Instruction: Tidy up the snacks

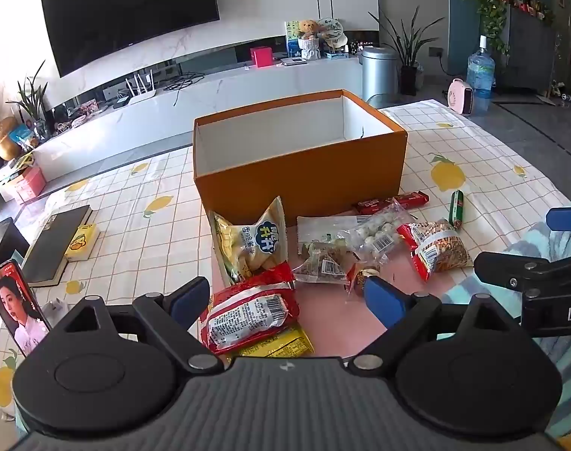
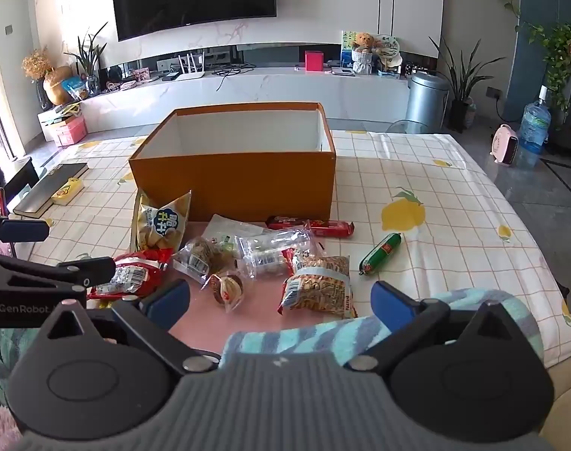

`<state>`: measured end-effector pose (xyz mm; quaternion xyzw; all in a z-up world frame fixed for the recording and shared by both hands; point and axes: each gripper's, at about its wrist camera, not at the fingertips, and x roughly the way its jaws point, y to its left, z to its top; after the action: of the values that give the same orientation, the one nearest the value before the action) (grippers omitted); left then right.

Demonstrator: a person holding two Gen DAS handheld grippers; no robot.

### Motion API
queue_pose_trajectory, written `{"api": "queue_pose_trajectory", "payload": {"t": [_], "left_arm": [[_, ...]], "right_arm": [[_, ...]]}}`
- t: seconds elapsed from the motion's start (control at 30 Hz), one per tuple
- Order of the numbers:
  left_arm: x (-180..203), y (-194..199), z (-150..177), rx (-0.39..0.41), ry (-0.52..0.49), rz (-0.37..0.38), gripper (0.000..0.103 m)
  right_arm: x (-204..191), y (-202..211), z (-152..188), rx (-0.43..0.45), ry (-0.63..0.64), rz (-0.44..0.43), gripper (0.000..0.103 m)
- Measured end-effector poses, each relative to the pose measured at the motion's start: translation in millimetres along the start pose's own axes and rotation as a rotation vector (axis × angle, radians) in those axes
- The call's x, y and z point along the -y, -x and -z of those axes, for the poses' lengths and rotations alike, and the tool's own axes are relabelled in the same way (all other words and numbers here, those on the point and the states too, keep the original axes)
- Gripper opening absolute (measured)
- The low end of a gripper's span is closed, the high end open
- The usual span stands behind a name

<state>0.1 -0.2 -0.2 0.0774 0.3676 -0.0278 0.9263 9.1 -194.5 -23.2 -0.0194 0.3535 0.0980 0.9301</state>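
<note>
Snacks ahead; both claws angled dwn, wide.

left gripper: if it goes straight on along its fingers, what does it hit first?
Probably the red plastic snack packet with the white barcode label, lying between the open left gripper fingers; depth is uncertain. The open orange cardboard box sits farther along.

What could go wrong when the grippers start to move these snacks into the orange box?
1. The snacks overlap in a pile: closing on the red packet may drag the yellow packet under it.
2. The green sausage is round and lies alone, so it might roll away on the tablecloth.
3. The orange box has tall walls; a low carry could hit its front wall.
</note>
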Motion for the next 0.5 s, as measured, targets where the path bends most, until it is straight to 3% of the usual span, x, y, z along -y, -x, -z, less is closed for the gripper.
{"api": "queue_pose_trajectory", "payload": {"t": [0.5], "left_arm": [[-3.2,1.4,4.6,-0.002,0.012,-0.003,0.103]], "right_arm": [[-2.1,-0.2,-3.0,-0.007,-0.003,-0.001,0.099]]}}
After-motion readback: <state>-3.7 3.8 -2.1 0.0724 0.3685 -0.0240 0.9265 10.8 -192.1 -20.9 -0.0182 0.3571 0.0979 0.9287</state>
